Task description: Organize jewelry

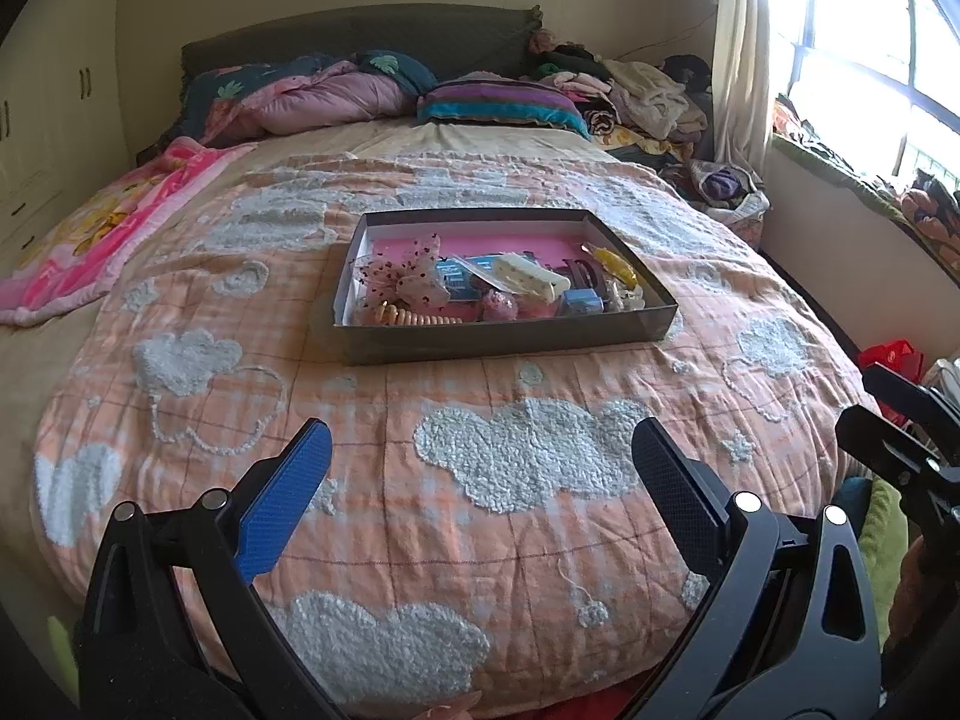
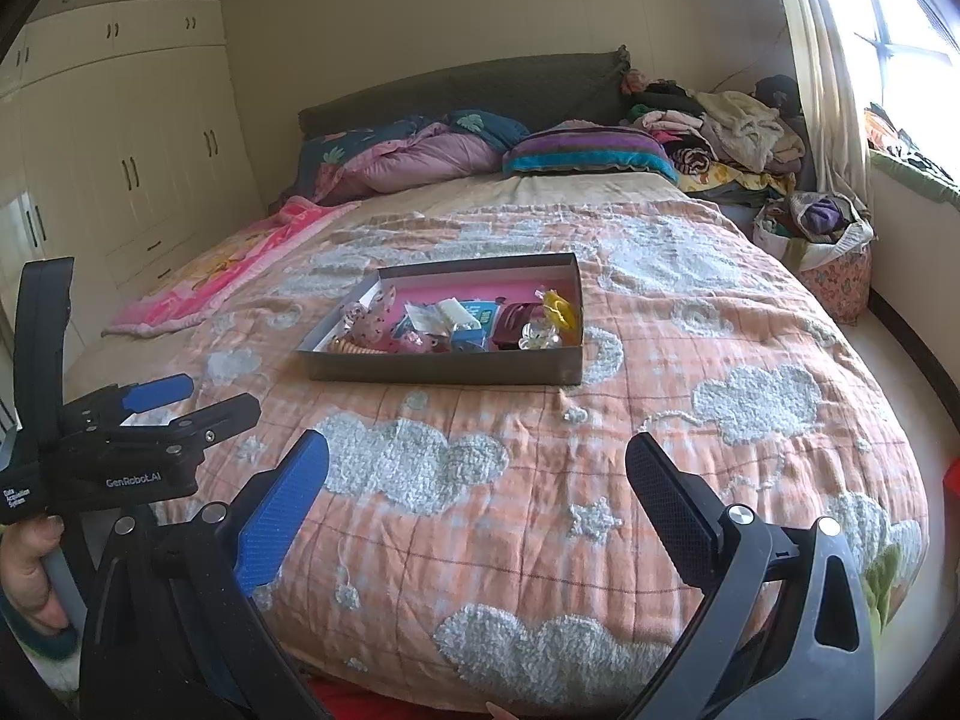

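A shallow grey box (image 1: 504,343) (image 2: 444,369) with a pink floor sits in the middle of the bed. It holds jumbled jewelry and hair pieces: a spotted sheer bow (image 1: 405,276), a cream clip (image 1: 528,276), a yellow clip (image 1: 618,264) (image 2: 558,306), a dark red clip (image 2: 519,318), a clear flower clip (image 2: 537,335). My left gripper (image 1: 480,456) hangs open over the near edge of the bed, well short of the box, nothing between its fingers. My right gripper (image 2: 477,462) is likewise open and empty. In the right wrist view the left gripper (image 2: 180,402) shows at the left, held by a hand (image 2: 30,576).
The bed carries an orange quilt with white clouds (image 1: 528,456). Pillows and a pink blanket (image 1: 120,222) lie at the head and left side. Piled clothes (image 2: 738,132) and a fabric basket (image 2: 834,258) fill the far right corner by the window. Wardrobes (image 2: 120,168) line the left wall.
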The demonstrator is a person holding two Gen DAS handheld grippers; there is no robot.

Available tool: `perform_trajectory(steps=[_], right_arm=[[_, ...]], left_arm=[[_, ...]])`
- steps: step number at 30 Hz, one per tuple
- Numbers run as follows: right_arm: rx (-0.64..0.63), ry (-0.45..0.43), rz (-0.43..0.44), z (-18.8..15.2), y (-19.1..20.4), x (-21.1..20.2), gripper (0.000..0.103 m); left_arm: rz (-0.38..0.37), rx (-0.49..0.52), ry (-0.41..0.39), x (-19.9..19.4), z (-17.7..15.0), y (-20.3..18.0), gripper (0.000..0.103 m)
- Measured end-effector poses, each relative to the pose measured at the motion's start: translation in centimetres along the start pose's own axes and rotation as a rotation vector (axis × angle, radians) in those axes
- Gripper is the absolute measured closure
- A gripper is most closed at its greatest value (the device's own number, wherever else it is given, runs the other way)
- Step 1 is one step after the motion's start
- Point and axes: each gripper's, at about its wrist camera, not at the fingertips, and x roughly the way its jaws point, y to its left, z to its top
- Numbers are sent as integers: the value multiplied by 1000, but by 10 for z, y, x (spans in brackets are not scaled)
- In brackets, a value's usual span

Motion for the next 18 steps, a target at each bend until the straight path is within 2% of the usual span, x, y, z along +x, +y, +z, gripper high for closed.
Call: perform_trajectory(steps=[18], right_arm=[[4, -6, -26, -3, 6, -15, 4]], left_arm=[[-15, 15, 5, -9, 1, -3, 9]])
